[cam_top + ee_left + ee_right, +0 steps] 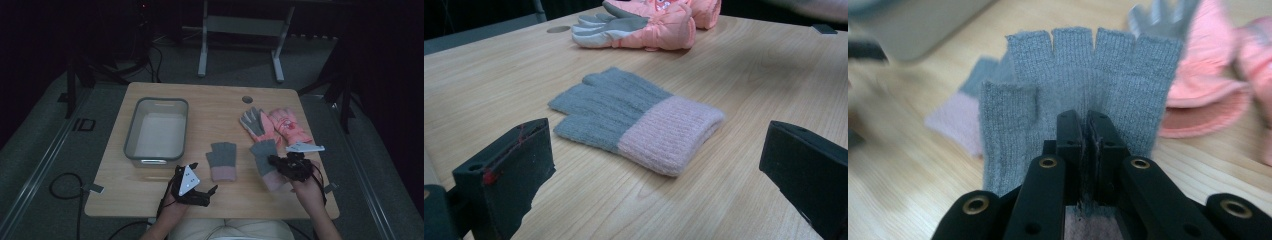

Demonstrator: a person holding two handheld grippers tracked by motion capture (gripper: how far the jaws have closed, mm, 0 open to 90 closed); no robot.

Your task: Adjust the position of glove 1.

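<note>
Right gripper (281, 162): held over the near right part of the counter (210, 97), forearm entering from the bottom edge, hand wrapped round the body, jaws pointing away from the person; jaws pressed together on the pink cuff of a grey knit glove (1083, 85), pinching the fabric between the pads; glove hanging flat ahead of the jaws in the right gripper view, finger stubs uppermost. Left gripper (192, 184): resting near the front edge of the counter, left of centre, grey three-cornered plate on top, jaws spread wide with nothing between them. Second grey knit glove (634, 117) with pink cuff: flat on the counter ahead of the left gripper, between its spread jaws in the left gripper view, untouched. Pink padded gloves (277, 125), grey-palmed, two: lying side by side at the far right of the counter, just beyond the held glove. Clear tub (131, 132): on the left half of the counter. Small red marking on one pink glove: too small to read. No legible brand or label elsewhere.
</note>
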